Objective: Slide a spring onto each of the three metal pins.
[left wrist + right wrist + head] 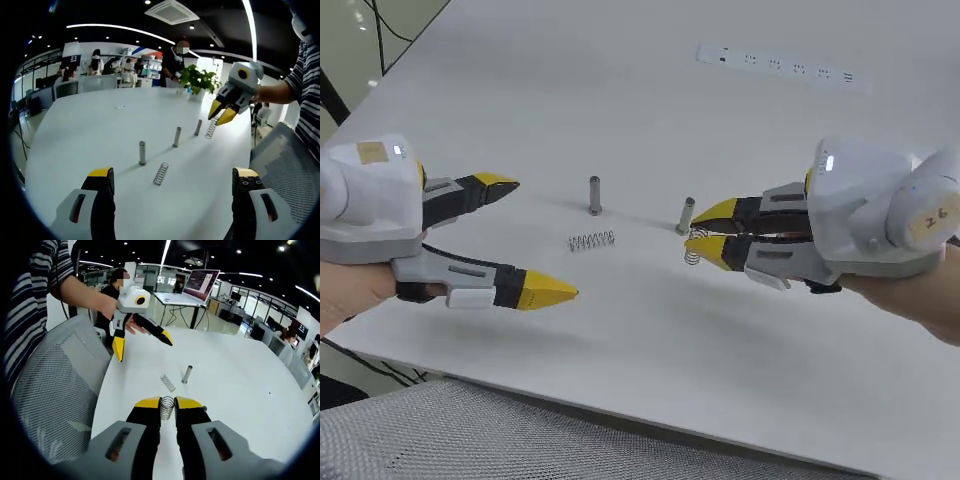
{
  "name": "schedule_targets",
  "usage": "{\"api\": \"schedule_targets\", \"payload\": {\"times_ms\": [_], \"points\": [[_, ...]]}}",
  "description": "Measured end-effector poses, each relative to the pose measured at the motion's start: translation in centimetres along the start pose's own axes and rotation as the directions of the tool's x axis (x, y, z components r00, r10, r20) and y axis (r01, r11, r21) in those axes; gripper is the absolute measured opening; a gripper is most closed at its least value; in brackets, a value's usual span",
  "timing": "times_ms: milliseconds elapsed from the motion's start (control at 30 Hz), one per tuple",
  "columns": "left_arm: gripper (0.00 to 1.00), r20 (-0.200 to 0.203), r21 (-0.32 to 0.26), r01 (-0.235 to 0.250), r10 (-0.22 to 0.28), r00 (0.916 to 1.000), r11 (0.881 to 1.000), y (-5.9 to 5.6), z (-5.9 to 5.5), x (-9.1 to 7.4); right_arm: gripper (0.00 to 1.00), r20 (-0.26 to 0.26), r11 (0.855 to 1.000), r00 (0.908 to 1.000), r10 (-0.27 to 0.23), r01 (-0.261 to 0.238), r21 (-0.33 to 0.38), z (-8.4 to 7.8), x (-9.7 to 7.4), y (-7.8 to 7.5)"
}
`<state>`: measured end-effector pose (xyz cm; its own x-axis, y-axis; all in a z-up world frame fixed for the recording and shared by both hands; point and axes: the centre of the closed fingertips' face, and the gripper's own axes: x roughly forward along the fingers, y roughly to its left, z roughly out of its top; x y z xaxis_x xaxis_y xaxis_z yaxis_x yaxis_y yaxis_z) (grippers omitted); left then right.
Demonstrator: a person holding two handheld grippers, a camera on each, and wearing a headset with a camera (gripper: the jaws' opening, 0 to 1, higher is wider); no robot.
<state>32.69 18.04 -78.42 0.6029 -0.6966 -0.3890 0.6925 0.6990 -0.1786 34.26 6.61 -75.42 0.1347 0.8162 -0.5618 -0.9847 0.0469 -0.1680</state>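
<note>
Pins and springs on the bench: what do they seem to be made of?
The pins look like steel: grey, satin cylinders with soft highlights. The loose spring and the held spring, pinched in the right gripper, look like thin silvery metal wire, shiny coils. Which metal, I cannot tell.

I hold my left hand-held gripper (540,238) at the left, pointing right, its yellow-tipped jaws spread wide apart. My right hand-held gripper (698,238) points in from the right, jaws pinched together on a spring (167,408). My left hand (350,290) and right hand (910,295) grip the white bodies from behind. A striped sleeve (30,300) covers my left upper arm.
</note>
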Motion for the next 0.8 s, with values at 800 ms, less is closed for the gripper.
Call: {"api": "schedule_targets", "payload": {"times_ms": [800], "points": [[0.97,0.014,0.000,-0.007,0.007,0.9999,1.000,0.4,0.2,-0.3,0.12,-0.025,0.997,0.9979,-0.059,0.060,0.038,0.3,0.6,-4.4]]}}
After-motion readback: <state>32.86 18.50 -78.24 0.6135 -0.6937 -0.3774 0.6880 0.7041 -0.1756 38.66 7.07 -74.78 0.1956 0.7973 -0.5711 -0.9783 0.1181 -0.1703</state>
